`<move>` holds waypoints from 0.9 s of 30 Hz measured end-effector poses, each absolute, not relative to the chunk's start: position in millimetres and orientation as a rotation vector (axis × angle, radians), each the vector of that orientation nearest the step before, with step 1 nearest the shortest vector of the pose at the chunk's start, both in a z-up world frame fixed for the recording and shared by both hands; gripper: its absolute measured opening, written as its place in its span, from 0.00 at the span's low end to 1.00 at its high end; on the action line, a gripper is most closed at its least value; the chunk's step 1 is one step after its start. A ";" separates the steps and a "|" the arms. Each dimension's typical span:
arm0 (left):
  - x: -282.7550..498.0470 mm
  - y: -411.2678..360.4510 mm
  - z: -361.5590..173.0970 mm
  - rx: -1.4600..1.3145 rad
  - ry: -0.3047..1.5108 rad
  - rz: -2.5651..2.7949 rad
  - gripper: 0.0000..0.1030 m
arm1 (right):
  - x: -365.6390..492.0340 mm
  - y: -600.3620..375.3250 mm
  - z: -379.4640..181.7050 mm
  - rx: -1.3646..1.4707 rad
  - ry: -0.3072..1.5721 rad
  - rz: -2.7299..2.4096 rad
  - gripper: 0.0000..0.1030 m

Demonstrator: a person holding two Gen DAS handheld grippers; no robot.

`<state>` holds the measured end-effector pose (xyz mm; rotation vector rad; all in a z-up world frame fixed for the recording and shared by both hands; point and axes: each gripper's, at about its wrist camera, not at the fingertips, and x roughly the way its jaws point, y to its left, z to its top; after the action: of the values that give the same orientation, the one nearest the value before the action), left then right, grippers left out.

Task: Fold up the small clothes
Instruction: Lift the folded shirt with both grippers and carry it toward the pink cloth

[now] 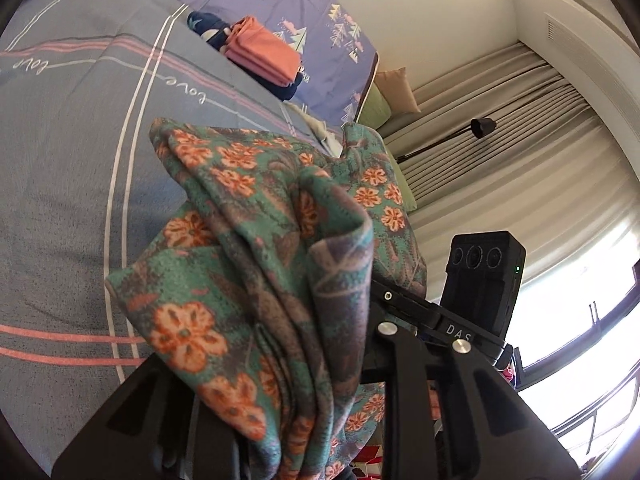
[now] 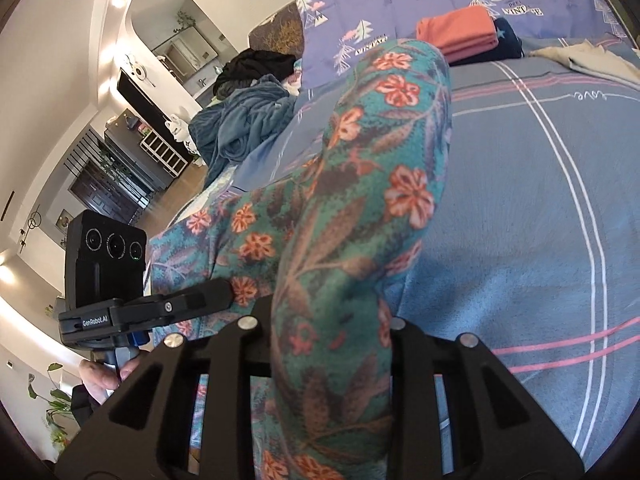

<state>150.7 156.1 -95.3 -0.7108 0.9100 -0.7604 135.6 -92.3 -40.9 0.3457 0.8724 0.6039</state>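
1. The floral garment is teal knit printed with orange flowers and brownish-purple leaves; it is bunched into thick vertical folds.
2. It hangs lifted above the blue-grey bedspread, stretched between both tools.
3. The left gripper is clamped on a gathered wad of the cloth, jaws narrow.
4. The right gripper likewise pinches a thick fold between its jaws.
5. A folded coral-pink piece on a navy one sits farther up the bed, well apart.
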 end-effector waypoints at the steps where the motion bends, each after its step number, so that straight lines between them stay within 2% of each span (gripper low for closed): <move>1: 151.2 156.2 -90.7 -0.709 0.908 -0.759 0.24 | 137.6 -91.4 -37.6 0.347 0.869 0.604 0.26; 8: 173.3 148.2 -35.8 -0.655 0.861 -0.774 0.24 | 164.7 -99.2 7.8 0.371 0.813 0.625 0.26; 14: 228.4 133.9 17.5 -0.657 0.824 -0.785 0.24 | 220.7 -120.3 58.5 0.389 0.763 0.626 0.24; 18: 275.0 113.4 52.6 -0.638 0.794 -0.811 0.22 | 268.1 -141.4 88.9 0.405 0.720 0.611 0.24; 27: 431.7 56.8 116.0 -0.568 0.769 -0.834 0.22 | 418.9 -188.1 143.6 0.391 0.662 0.544 0.24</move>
<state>431.7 56.8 116.0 -0.5682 0.7690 -0.8344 418.9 -188.1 143.6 0.3910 0.6622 0.5443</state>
